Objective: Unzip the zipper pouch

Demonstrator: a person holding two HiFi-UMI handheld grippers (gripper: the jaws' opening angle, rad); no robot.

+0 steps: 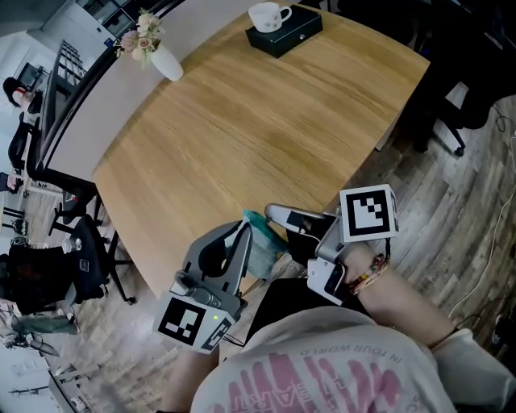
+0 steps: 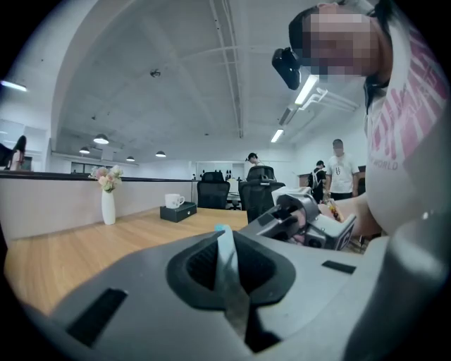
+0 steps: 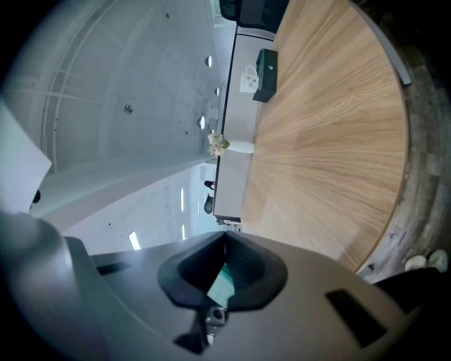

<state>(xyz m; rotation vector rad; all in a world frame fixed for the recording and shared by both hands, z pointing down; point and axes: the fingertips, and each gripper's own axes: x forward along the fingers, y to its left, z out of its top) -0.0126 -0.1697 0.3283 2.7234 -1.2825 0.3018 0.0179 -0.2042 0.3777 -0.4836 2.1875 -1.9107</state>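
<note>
The wooden table (image 1: 266,121) fills most of my head view, and the work sits just off its near edge, close to my body. My left gripper (image 1: 243,228) is pressed together on a thin pale edge of the zipper pouch (image 1: 262,246). Its own view shows that sheet running straight up between the jaws. My right gripper (image 1: 276,214) is likewise pinched on teal fabric, with a small metal piece (image 3: 214,315) at the root of the jaws (I take it for the zipper slider, but it's too small to be sure). The pouch hangs between the two grippers and seems clear of the tabletop.

I judge it light and limp: thin material that folds and sags rather than holding its shape, and possibly slick against the pads. It won't break, but it will bunch unless both grips keep it taut. The sensible holds are the slider or pull tab on one side and the fabric at the zipper's end on the other, so the track stays straight.

Counted, large to small:
- one table
- two grippers
- one pouch
- one black box (image 1: 284,32) at the far end
- one vase (image 1: 165,63) of flowers at the far left
- one white cup (image 1: 268,16) on the box
</note>
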